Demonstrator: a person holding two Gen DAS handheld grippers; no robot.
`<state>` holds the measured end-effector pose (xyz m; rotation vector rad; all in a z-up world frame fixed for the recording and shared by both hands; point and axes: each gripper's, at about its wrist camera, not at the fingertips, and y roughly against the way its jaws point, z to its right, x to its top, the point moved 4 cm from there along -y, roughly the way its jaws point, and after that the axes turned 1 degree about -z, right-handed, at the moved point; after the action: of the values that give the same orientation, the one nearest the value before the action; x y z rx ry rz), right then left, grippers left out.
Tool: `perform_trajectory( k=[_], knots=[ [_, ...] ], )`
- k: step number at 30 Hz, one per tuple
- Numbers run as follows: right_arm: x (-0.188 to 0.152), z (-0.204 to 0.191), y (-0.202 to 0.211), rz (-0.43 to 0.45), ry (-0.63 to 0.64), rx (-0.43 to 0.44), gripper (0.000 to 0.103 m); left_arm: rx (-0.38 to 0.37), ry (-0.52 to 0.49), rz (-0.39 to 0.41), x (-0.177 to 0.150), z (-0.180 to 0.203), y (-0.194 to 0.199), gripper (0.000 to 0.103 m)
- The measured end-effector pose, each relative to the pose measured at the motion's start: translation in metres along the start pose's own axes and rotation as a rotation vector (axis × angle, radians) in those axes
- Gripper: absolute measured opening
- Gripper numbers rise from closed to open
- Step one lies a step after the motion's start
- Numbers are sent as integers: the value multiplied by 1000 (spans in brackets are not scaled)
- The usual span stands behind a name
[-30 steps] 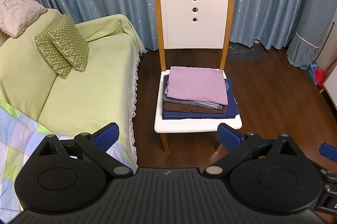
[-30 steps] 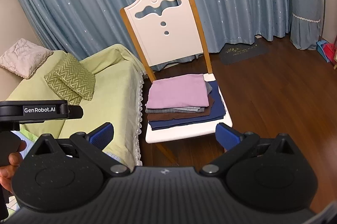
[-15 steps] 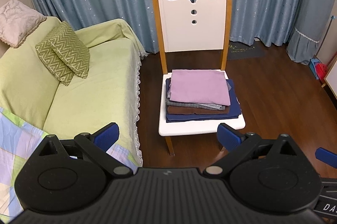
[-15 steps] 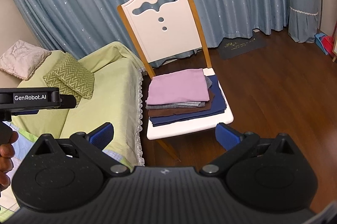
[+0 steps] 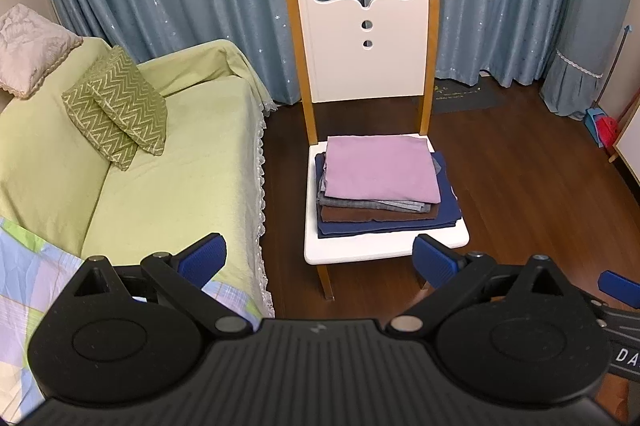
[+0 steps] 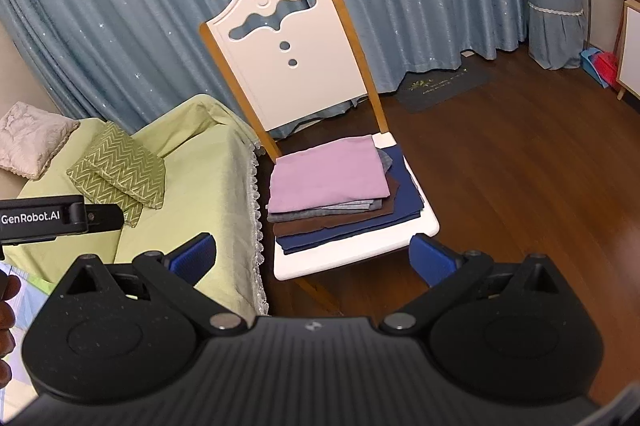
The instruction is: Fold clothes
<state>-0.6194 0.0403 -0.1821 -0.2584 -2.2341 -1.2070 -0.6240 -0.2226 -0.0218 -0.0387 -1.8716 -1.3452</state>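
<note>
Left of the white wooden chair with orange-brown posts (image 5: 370, 66) stands a sofa under a pale green cover (image 5: 160, 186), two green zigzag cushions (image 5: 120, 110) on it. On the chair's seat lies a stack of folded clothes (image 5: 380, 194): pink on top, then grey, brown and navy. The left gripper (image 5: 318, 260) hangs before the chair's front edge, jaws spread wide and empty. The right gripper (image 6: 312, 258) hangs likewise, blue pads apart, holding nothing.
</note>
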Motion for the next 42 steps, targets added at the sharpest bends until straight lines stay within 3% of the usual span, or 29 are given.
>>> perform_trajectory(
  k=[13,22,30,42],
  knots=[
    [-3,-7,-9,-35,2,-14,102,-35,9,-26,-6,1,-7,101],
    [-4,1,-7,-97,12,-111,102,-43,18,-35,-16,9,-5,101],
    [-2,8,-3,-114,50,-121,102,-45,28,-38,-26,19,-3,101],
    [11,12,-3,-146,124,-79,102,23,118,-24,-31,18,10,101]
  ],
)
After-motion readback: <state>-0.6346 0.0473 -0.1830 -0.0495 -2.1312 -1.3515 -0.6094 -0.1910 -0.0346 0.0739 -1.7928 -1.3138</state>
